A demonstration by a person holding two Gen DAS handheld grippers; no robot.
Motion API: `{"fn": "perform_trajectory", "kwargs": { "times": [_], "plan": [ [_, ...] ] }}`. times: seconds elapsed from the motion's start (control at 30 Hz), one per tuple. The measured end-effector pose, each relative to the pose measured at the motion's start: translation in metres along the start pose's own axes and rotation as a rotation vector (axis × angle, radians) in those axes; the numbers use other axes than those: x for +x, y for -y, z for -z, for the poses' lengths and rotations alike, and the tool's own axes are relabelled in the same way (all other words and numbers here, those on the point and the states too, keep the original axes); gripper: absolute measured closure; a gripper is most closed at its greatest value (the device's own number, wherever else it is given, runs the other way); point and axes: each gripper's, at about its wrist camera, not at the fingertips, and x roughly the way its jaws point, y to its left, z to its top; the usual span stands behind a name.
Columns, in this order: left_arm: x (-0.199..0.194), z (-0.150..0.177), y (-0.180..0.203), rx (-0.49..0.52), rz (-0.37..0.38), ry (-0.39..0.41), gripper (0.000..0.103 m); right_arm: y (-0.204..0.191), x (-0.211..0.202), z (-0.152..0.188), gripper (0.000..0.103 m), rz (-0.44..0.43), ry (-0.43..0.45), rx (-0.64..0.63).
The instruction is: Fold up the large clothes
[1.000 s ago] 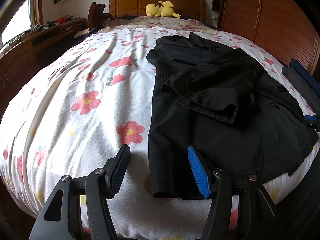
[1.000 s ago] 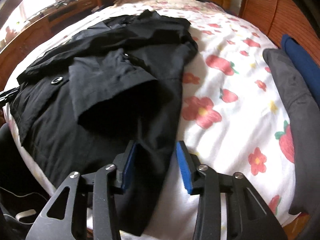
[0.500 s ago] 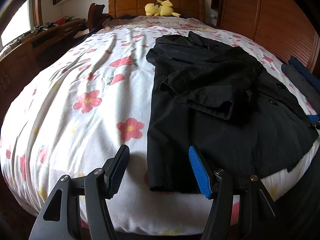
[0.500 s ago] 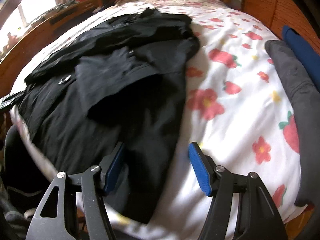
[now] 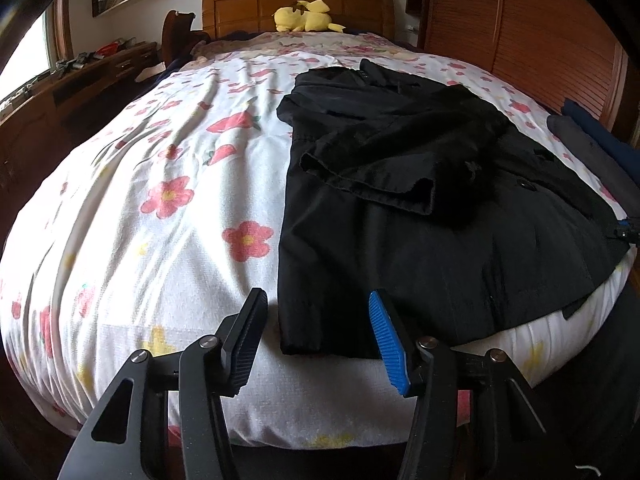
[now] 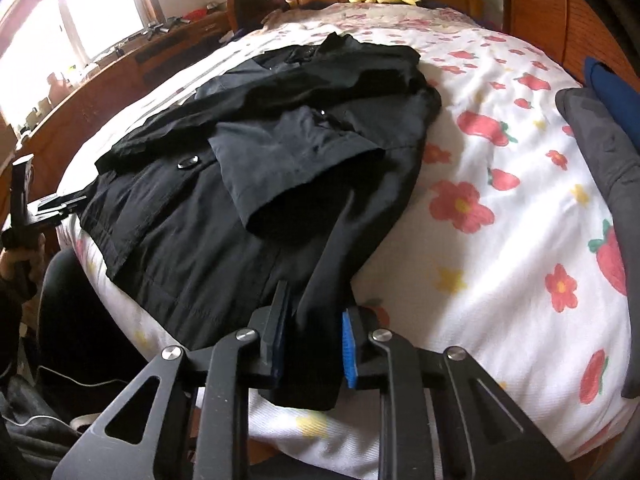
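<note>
Wooden furniture rings the wide bed with its white, red-flowered cotton sheet [image 5: 168,184]: a desk under the window on the left, a headboard with a yellow plush toy [image 5: 306,16] at the far end, louvred wardrobe doors on the right. On the sheet lies the task's thing, a large black buttoned coat [image 5: 440,240], spread flat with both sleeves crossed over its front and its hem reaching the near edge of the mattress. That layout reads as a fold under way: the sleeves are in, and the hem is probably to be carried up toward the collar next.

Hovering at the coat's near left corner, the left gripper [image 5: 316,336] has just been narrowing its jaws, yet they stand apart with the hem corner between them and no pad touching cloth. The right gripper [image 6: 312,344] has just been closing and now pinches the coat's near right hem corner, cloth bunched between its pads.

Only the left camera shows the free corner lying flat. Only the right camera shows that pinch, the folded grey and dark blue garments [image 6: 600,128] close by, and, dimly, a person's hand [image 6: 16,260] on the other tool's handle.
</note>
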Motion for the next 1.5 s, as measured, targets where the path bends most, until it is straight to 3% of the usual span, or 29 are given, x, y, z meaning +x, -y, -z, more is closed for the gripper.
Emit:
{"fn": "perform_trajectory", "kwargs": {
  "times": [0.13, 0.17, 0.3, 0.47, 0.7, 1.0, 1.3, 1.4, 1.5],
  "plan": [
    [-0.002, 0.0, 0.003, 0.005, 0.02, 0.003, 0.07, 0.005, 0.008, 0.003, 0.08, -0.021, -0.017, 0.031],
    [-0.001, 0.0, 0.003, 0.004, 0.016, 0.003, 0.078, 0.006, 0.007, 0.002, 0.08, -0.026, -0.014, 0.032],
    [-0.004, -0.006, 0.009, 0.027, -0.001, 0.004, 0.095, 0.005, 0.001, -0.003, 0.092, -0.015, 0.02, 0.029],
    [-0.032, -0.024, 0.014, 0.045, -0.014, 0.079, 0.097, -0.004, -0.03, -0.026, 0.097, -0.003, 0.136, -0.011],
    [-0.107, -0.059, 0.026, 0.07, 0.008, 0.244, 0.097, -0.016, -0.105, -0.059, 0.097, -0.026, 0.328, -0.004],
    [-0.195, -0.078, 0.038, 0.111, 0.052, 0.401, 0.098, -0.027, -0.185, -0.062, 0.098, -0.013, 0.47, -0.032],
    [-0.281, -0.069, 0.032, 0.096, 0.078, 0.559, 0.097, -0.052, -0.286, -0.054, 0.098, -0.007, 0.64, -0.12],
    [-0.29, -0.06, 0.034, 0.106, 0.077, 0.58, 0.097, -0.053, -0.298, -0.051, 0.098, 0.007, 0.657, -0.132],
    [-0.267, -0.06, 0.038, 0.112, 0.065, 0.55, 0.097, -0.043, -0.281, -0.055, 0.098, 0.025, 0.619, -0.115]
  ]
}}
